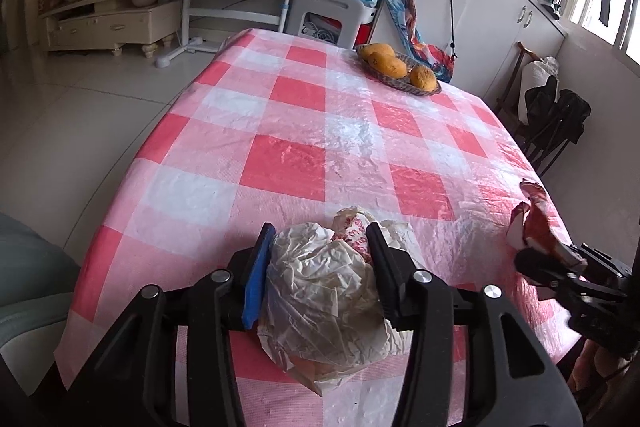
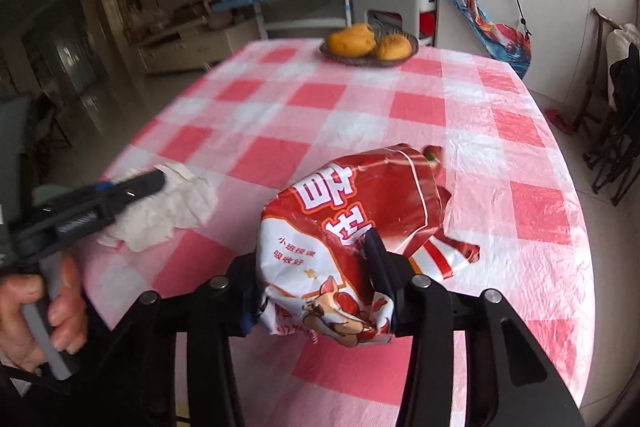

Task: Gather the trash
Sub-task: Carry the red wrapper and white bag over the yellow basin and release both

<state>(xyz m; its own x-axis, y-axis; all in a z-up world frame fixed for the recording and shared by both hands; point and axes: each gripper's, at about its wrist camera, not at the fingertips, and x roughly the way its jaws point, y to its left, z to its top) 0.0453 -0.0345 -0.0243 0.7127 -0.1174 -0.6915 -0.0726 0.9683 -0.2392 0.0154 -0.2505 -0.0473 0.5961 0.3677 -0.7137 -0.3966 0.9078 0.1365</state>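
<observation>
I am squeezing the crumpled plastic bag in my left gripper, low over the surface. My right gripper is clamping the red snack wrapper, lifted clear so both pieces travel together.

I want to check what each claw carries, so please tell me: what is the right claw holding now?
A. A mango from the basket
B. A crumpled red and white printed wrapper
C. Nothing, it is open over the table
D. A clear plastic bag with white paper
B: in the right wrist view the right claw is shut on the crumpled red and white printed wrapper, while the clear plastic bag sits in the left claw.
</observation>
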